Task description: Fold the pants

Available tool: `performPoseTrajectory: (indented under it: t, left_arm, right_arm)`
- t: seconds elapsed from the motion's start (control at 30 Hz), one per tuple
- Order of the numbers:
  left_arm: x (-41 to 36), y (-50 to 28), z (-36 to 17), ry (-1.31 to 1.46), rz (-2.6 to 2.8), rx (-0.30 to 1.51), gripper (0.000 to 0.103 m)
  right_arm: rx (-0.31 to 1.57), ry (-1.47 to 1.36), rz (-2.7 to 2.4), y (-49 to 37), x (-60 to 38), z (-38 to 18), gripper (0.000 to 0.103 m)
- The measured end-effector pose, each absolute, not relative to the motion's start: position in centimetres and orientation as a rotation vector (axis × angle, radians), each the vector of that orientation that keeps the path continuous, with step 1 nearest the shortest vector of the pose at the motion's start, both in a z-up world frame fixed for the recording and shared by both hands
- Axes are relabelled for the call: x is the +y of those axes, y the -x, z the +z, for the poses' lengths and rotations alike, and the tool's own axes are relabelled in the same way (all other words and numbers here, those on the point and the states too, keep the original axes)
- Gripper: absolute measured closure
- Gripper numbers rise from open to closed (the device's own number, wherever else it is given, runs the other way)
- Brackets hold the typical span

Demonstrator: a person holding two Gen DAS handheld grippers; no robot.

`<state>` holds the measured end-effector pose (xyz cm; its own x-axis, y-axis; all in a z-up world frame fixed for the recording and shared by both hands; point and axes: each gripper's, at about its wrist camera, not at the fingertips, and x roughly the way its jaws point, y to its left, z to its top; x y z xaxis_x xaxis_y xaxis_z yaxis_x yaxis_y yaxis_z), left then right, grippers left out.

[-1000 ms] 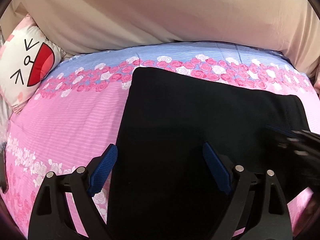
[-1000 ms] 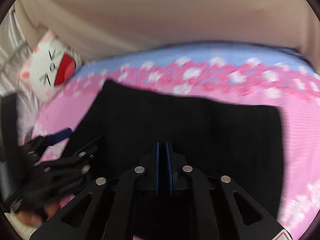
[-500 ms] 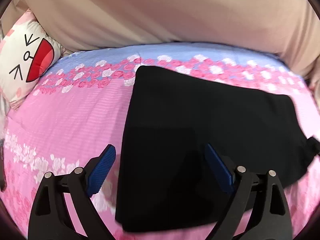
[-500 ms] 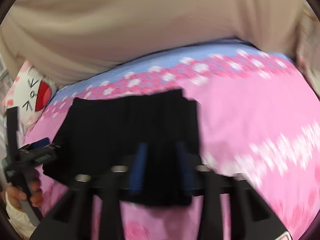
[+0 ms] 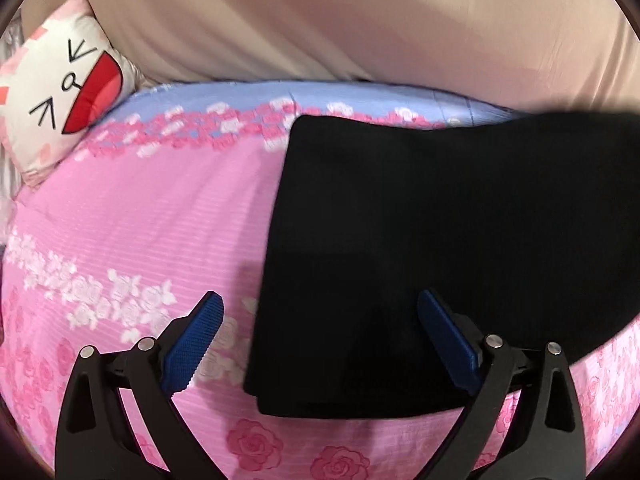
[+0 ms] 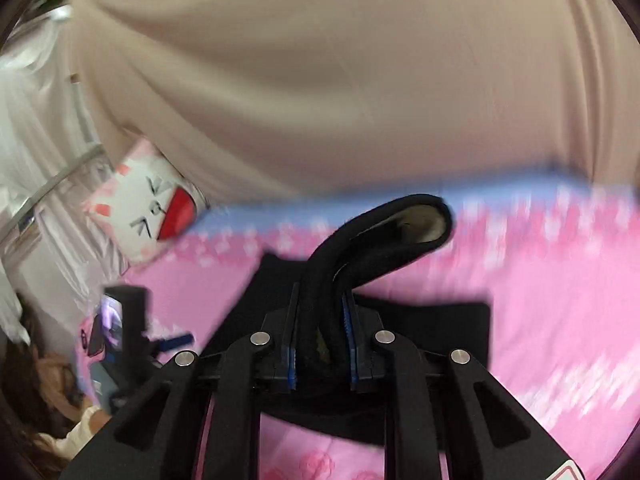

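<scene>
Between the right gripper's (image 6: pixel 320 344) jaws, black pants (image 6: pixel 384 232) stand pinched.

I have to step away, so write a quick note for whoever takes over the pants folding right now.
Left tongs: open, empty, hovering over the near left edge of the black pants.
Right tongs: shut on a bunched edge of the pants, raised off the pink floral bedspread; its pale inner side shows.
Done: pants lie in a flat folded rectangle on the bed, cartoon pillow at the far left.
Left: carry the lifted edge across, lay it flat, release, smooth.
</scene>
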<state>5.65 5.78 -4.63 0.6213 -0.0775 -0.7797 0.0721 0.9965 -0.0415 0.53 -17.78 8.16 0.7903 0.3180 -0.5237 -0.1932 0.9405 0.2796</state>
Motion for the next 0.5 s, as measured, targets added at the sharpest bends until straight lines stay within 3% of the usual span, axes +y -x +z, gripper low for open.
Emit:
performPoseTrajectory:
  t: [0.07, 0.17, 0.2, 0.27, 0.33, 0.4, 0.47, 0.5]
  left_arm:
    - [5.6, -5.6, -4.7, 0.007, -0.091, 0.887, 0.007]
    - [5.0, -6.1, -6.5, -0.031, -0.083, 0.931, 0.007]
    - [4.8, -6.2, -7.2, -0.038, -0.086, 0.959, 0.006]
    - [4.9, -5.9, -7.4, -0.012, -0.099, 0.974, 0.006]
    - [4.9, -5.7, -6.7, -0.027, -0.096, 0.954, 0.007]
    - [4.9, -5.5, -6.0, -0.034, -0.089, 0.927, 0.007]
    - [4.7, -5.5, -5.6, -0.043, -0.087, 0.912, 0.007]
    - [4.5, -5.6, -5.7, -0.052, -0.084, 0.911, 0.007]
  right_arm:
    - [0.634, -0.196, 0.170, -0.7, -19.0, 6.1, 0.085]
    - [0.911, -0.259, 0.003, -3.0, -23.1, -3.5, 0.074]
    - [0.908, -0.411, 0.037, -2.4, -24.9, -5.7, 0.072]
    - [0.854, -0.555, 0.043, -0.6, -26.6, -5.0, 0.070]
    - [0.776, -0.468, -0.021, 0.8, -26.2, -2.2, 0.070]
    - [0.761, -0.404, -0.001, 1.2, -24.9, -0.5, 0.077]
    - [0.775, -0.381, 0.064, 0.4, -23.4, -0.2, 0.096]
    - [0.810, -0.342, 0.082, -0.4, -22.4, -1.1, 0.097]
